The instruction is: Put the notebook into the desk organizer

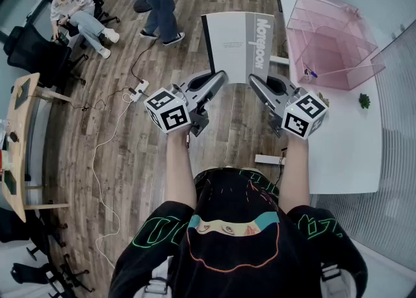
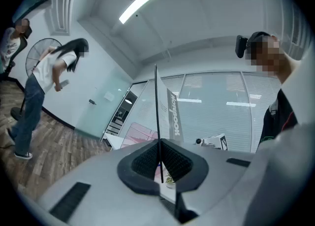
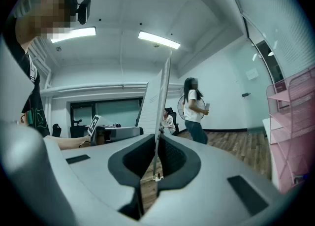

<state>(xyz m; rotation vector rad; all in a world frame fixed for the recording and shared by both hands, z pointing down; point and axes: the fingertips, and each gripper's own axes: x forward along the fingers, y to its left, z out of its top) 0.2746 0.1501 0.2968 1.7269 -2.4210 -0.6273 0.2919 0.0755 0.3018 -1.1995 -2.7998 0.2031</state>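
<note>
Left gripper (image 1: 218, 77) and right gripper (image 1: 255, 80) were each clamped tight on the notebook's (image 1: 237, 42) near edge. The desk organizer (image 1: 333, 53) stood ahead to my right, nearer the right gripper. The notebook's long axis seemed to run away from me.

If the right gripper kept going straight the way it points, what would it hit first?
The grey notebook with a black spine, clamped in the right gripper. Past it the way looks free over the wooden floor, though depth is unclear; the pink desk organizer sits off to the right.
</note>
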